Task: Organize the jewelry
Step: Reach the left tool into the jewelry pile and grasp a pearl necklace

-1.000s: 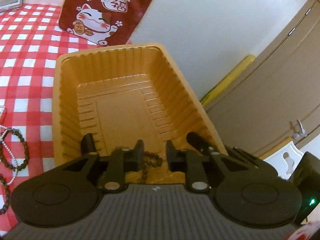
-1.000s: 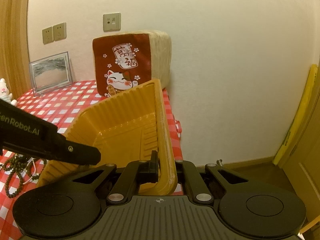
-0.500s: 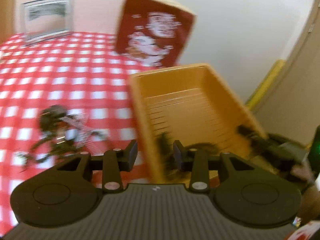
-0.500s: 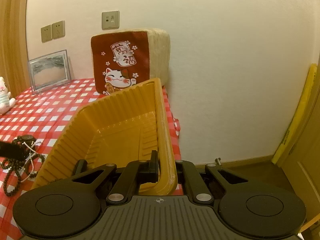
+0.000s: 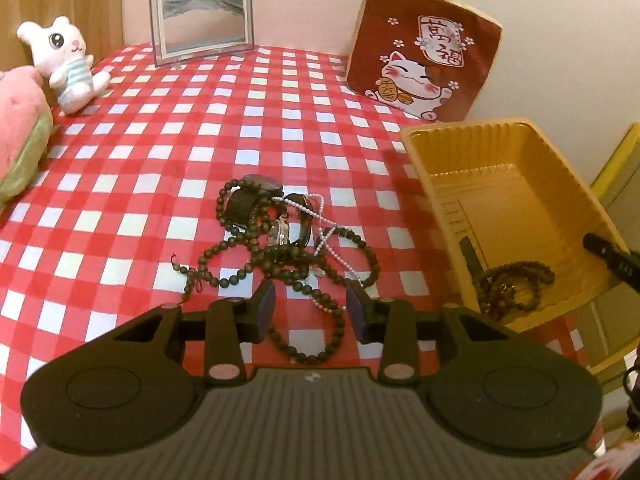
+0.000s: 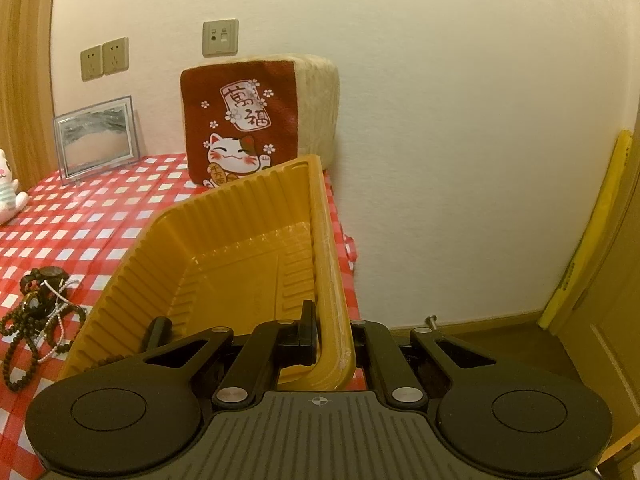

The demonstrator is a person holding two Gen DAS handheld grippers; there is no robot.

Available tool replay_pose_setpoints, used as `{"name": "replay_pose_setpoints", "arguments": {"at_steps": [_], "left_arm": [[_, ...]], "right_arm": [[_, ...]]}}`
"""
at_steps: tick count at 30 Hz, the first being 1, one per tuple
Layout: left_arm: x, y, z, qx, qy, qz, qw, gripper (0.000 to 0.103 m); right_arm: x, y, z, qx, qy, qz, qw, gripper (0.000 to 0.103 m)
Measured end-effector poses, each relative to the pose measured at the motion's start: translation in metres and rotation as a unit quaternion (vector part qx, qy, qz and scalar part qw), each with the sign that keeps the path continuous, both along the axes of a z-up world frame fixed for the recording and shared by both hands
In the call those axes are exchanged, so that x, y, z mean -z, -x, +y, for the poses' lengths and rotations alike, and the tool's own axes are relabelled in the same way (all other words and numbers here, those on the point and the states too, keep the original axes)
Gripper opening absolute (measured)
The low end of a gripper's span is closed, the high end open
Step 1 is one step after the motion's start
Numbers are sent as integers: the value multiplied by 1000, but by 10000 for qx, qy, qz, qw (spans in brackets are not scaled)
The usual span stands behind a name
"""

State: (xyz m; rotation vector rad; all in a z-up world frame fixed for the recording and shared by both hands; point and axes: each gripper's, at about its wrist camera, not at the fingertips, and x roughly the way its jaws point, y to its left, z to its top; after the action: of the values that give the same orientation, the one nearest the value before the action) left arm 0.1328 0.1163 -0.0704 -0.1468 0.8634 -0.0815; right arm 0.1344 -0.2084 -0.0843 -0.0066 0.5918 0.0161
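Observation:
A tangled pile of jewelry [image 5: 280, 236], dark bead strings, a thin pearl chain and a dark watch, lies on the red checked tablecloth [image 5: 160, 160]. My left gripper [image 5: 310, 308] is open and empty just above its near edge. An orange plastic tray [image 5: 496, 148] stands at the table's right edge with one dark bead bracelet [image 5: 516, 280] inside. My right gripper [image 6: 332, 336] is shut on the tray's right wall [image 6: 328, 264] and holds it tilted. The jewelry pile also shows in the right wrist view [image 6: 36, 312].
A red lucky-cat cushion [image 5: 424, 52] leans on the wall behind the tray. A picture frame [image 5: 202, 20], a white plush rabbit [image 5: 66, 60] and a pink plush [image 5: 20, 132] stand at the back left. The table edge drops off right of the tray.
My left gripper let go of the bead bracelet in the tray, left the tray and swung left over the jewelry pile. The right gripper has stayed clamped on the tray wall.

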Motion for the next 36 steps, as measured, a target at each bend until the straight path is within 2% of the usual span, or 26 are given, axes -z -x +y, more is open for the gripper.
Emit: {"name": "replay_pose_setpoints", "arguments": {"at_steps": [12,23,27,32,36], "left_arm": [[7,-16,-12,417,-347,-197,9983,32],[14,-52,-21,549,-162,-205,9981,31],[22,-71,-24,442,-122,-148,9988,31],[31,-95,-14,62,20,23,10000,30],[40,-109,1,-293,508,269,9979,27]], "right_arm": [[-1,0,0,58,25,28,10000,4],[-1,1,0,138,44,46,9999,4],[-1,1,0,147,60,44,9999,4],[-1,1,-1,151,57,52,9999,5],[-1,1,0,172,56,58,9998,5]]}}
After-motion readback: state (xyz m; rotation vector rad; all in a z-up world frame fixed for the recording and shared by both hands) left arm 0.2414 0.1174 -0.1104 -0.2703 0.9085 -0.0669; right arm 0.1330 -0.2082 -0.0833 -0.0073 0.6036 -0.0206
